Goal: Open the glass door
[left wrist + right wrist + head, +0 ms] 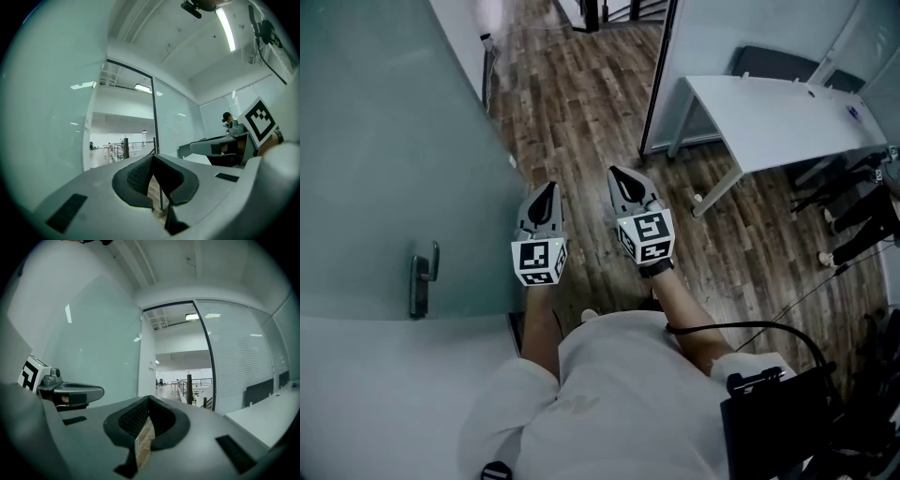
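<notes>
A white shirt (619,394) and a trailing black cable (750,328) are seen nearest. Beyond them the left gripper (547,192) and right gripper (623,183) are held level, side by side, over the wooden floor (581,103). Both sets of fingers are pressed together w/ nothing between them. The glass door (384,141) is found along the floor's left edge, apparently swung open already. Its handle (422,279) is untouched and well apart from the left gripper. Risks, as judged: the door is held by nothing, so it could swing back & be struck by the left gripper. The cable could also be snagged on the corner of the desk (787,122) at right.
</notes>
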Motion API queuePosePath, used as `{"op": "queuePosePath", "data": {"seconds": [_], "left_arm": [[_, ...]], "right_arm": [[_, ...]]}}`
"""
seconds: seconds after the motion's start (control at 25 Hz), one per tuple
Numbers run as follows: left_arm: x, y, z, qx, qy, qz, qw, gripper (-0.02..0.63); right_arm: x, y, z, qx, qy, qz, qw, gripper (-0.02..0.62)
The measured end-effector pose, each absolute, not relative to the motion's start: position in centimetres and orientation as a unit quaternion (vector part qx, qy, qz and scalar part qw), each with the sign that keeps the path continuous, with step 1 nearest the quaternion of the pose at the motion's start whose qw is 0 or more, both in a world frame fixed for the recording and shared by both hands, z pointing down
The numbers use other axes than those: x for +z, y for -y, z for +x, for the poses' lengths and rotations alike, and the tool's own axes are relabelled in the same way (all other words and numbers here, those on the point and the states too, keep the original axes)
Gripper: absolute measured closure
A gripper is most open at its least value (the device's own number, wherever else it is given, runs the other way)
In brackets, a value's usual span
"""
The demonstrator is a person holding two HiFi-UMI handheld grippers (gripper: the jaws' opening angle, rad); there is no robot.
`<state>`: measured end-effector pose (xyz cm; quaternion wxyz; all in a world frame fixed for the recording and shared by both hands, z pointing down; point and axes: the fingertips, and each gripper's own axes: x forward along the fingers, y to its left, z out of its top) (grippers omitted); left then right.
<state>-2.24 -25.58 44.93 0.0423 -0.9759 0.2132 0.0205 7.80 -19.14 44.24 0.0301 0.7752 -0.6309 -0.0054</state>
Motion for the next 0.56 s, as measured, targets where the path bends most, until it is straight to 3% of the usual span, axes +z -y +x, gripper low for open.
{"op": "queuePosePath", "data": {"seconds": [0.24, 0.56], "left_arm": [[44.6, 22.6, 2.2, 0.028, -0.158, -0.987, 0.032, 0.603], [45.6, 21.5, 2.7, 0.023, -0.153, -0.988, 0.021, 0.603]], "right_arm": [[44.8, 16.0, 11.0, -0.001, 0.601, 0.799, 0.024, 0.593], [45.7, 14.9, 10.8, 0.011, 0.601, 0.799, 0.027, 0.593]]}}
